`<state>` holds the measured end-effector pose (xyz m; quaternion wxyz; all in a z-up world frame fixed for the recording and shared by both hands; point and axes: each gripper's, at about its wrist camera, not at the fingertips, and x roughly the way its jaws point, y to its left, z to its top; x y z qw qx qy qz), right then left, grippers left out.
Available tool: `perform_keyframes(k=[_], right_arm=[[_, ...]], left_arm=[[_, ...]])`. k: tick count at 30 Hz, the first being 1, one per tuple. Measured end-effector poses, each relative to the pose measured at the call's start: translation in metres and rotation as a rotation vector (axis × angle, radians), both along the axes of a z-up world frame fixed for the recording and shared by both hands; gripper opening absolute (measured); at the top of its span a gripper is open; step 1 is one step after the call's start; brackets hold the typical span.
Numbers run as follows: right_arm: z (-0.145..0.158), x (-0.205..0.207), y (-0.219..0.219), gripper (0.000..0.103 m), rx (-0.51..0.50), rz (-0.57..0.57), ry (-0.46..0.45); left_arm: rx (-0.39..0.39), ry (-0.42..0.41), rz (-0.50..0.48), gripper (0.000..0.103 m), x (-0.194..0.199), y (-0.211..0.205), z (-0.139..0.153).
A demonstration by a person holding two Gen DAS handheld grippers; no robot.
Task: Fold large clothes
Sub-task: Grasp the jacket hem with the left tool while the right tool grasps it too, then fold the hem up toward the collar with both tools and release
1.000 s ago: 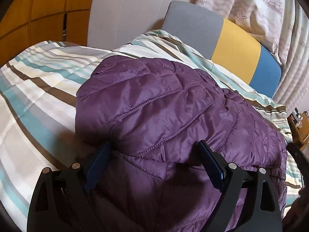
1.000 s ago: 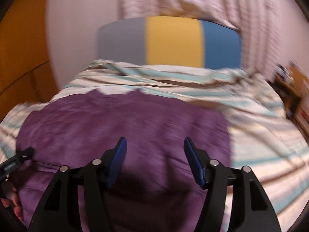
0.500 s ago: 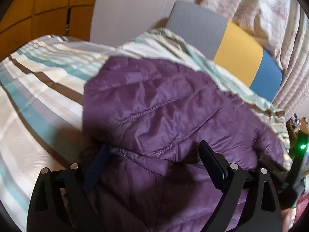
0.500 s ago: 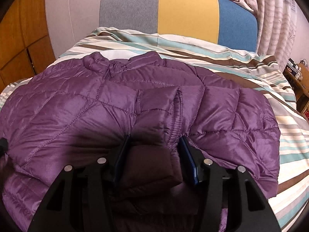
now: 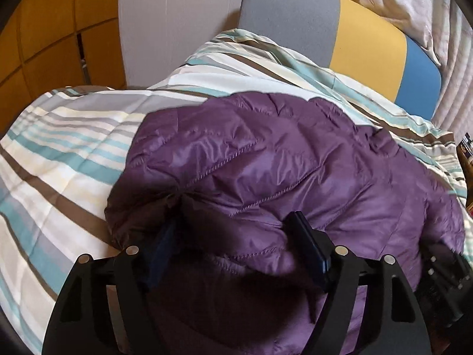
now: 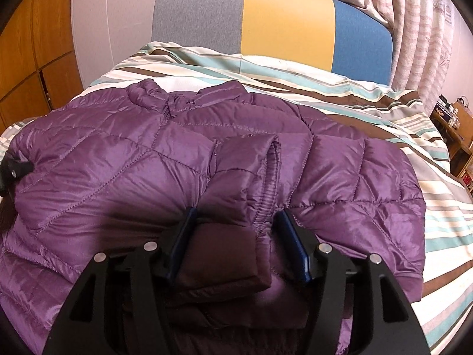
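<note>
A purple quilted jacket (image 6: 124, 159) lies front up on the striped bed, collar toward the headboard. One sleeve (image 6: 245, 171) is folded across its chest. The dark cuff end of that sleeve sits between the jaws of my right gripper (image 6: 236, 212), which are opening; a small gap shows at the right pad. My left gripper (image 5: 235, 219) straddles a puffed fold at the jacket's (image 5: 266, 162) left edge. Its jaws are closing with the fabric between them, and the left finger is half buried in the fold.
A striped duvet (image 5: 65, 153) covers the bed. The grey, yellow and blue headboard (image 6: 283, 20) stands at the far end, with curtains (image 6: 422, 29) and a cluttered shelf (image 6: 452, 124) to the right. Wooden cabinet doors (image 5: 44, 29) are on the left.
The right gripper dropped onto the folded sleeve, closed on its cuff, and now stands a little wider. The left gripper shifted along the jacket's edge and its jaws narrowed around the fold.
</note>
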<state>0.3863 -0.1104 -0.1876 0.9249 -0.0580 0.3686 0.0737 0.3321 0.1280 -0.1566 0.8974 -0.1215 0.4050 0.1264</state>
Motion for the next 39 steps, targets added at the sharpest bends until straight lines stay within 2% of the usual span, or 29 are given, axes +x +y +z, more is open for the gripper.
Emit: perform_keyframes(k=[1,4,7,9,11,14,16,19,20,21,22,23,28,29,31,32,34,36,39], right_arm=[[0.0,0.0,-0.001,0.058,0.002,-0.001,0.001],[-0.001,0.0,-0.004,0.058,0.01,-0.019,-0.006],[0.001,-0.001,-0.01,0.058,0.018,-0.067,-0.023],[0.002,-0.003,-0.014,0.058,0.019,-0.092,-0.034],[0.002,-0.002,-0.015,0.059,0.026,-0.089,-0.026],[0.003,-0.002,-0.013,0.06,0.015,-0.092,-0.024],[0.003,-0.002,-0.013,0.06,0.016,-0.092,-0.024],[0.003,-0.002,-0.012,0.06,0.015,-0.093,-0.024],[0.003,-0.002,-0.012,0.06,0.015,-0.093,-0.024],[0.003,-0.002,-0.012,0.061,0.018,-0.094,-0.023],[0.002,-0.002,-0.012,0.061,0.022,-0.091,-0.02],[0.001,-0.002,-0.013,0.061,0.024,-0.09,-0.019],[0.003,-0.002,-0.018,0.063,0.059,-0.075,-0.01],[0.005,-0.003,-0.02,0.064,0.073,-0.07,-0.005],[0.015,-0.009,-0.023,0.063,0.094,-0.057,-0.014],[0.021,-0.014,-0.023,0.063,0.102,-0.043,-0.032],[0.035,-0.022,-0.018,0.064,0.128,-0.003,-0.063],[0.044,-0.022,-0.001,0.064,0.151,0.053,-0.066],[0.045,-0.014,0.028,0.063,0.114,0.109,-0.058]], left_arm=[[-0.001,-0.005,0.0,0.076,-0.005,-0.001,-0.001],[-0.072,-0.104,0.006,0.076,-0.042,0.002,0.005],[-0.154,-0.191,0.101,0.076,-0.073,0.018,0.014],[-0.152,-0.231,0.154,0.076,-0.082,0.025,0.022],[-0.116,-0.267,0.19,0.076,-0.08,0.029,0.035],[-0.064,-0.229,0.152,0.076,-0.049,0.023,0.046],[-0.025,-0.175,0.108,0.076,-0.02,0.017,0.044],[0.06,-0.07,0.104,0.076,0.005,0.015,0.024],[0.098,-0.012,0.105,0.076,0.012,0.019,0.006],[0.081,0.008,0.094,0.076,0.013,0.024,-0.007],[0.022,-0.009,0.094,0.076,0.011,0.032,-0.013],[0.013,-0.019,0.098,0.076,0.008,0.034,-0.012],[0.026,-0.023,0.096,0.077,0.006,0.031,-0.013],[0.016,-0.03,0.093,0.081,0.004,0.032,-0.011],[0.038,-0.021,0.096,0.086,0.001,0.03,-0.002],[0.082,-0.029,0.11,0.087,-0.007,0.025,0.009],[0.106,-0.116,0.117,0.093,-0.021,0.013,0.031],[0.099,-0.165,0.076,0.094,-0.025,-0.003,0.044],[0.132,-0.123,-0.03,0.094,-0.004,-0.033,0.041]])
